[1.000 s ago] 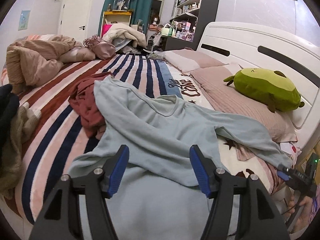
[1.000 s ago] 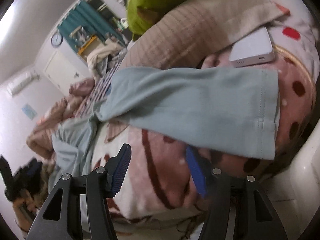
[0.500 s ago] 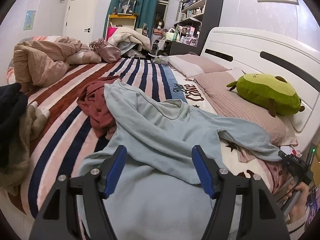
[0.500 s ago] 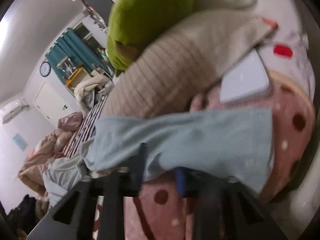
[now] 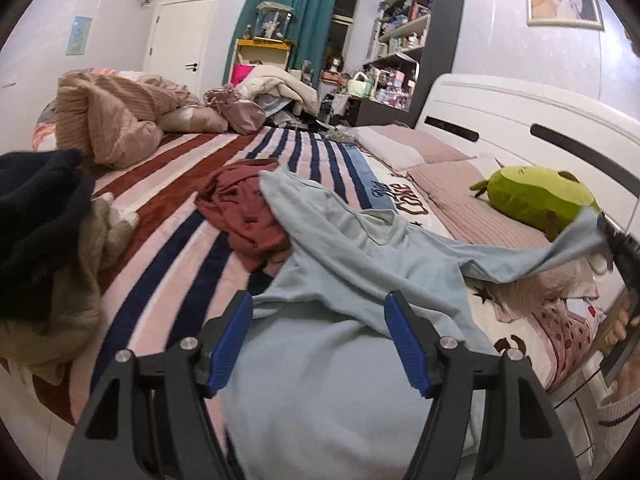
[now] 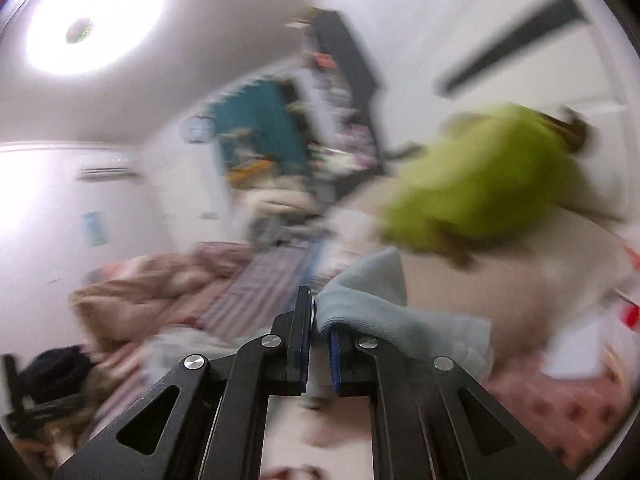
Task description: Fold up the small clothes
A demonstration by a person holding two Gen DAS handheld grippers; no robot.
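Right claw (image 6: 318, 334) pinching blue sleeve (image 6: 372, 300)

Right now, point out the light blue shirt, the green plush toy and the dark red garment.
light blue shirt (image 5: 348, 264): left wrist view, chest panel.
green plush toy (image 5: 536, 196): left wrist view, body middle.
dark red garment (image 5: 244, 208): left wrist view, crumpled centre.

soft, matt pale blue knit shirt (image 5: 360, 264) lies on a fleecy striped blanket (image 5: 192, 216), one ribbed cuff (image 6: 360, 304) pinched in the right gripper (image 6: 318, 344), its frame matt black plastic with bright metal screws and ridged blue pads. a crumpled maroon cloth garment (image 5: 248, 208), a fuzzy green plush toy (image 5: 536, 196) and a glossy white headboard (image 5: 520, 120) sit nearby.
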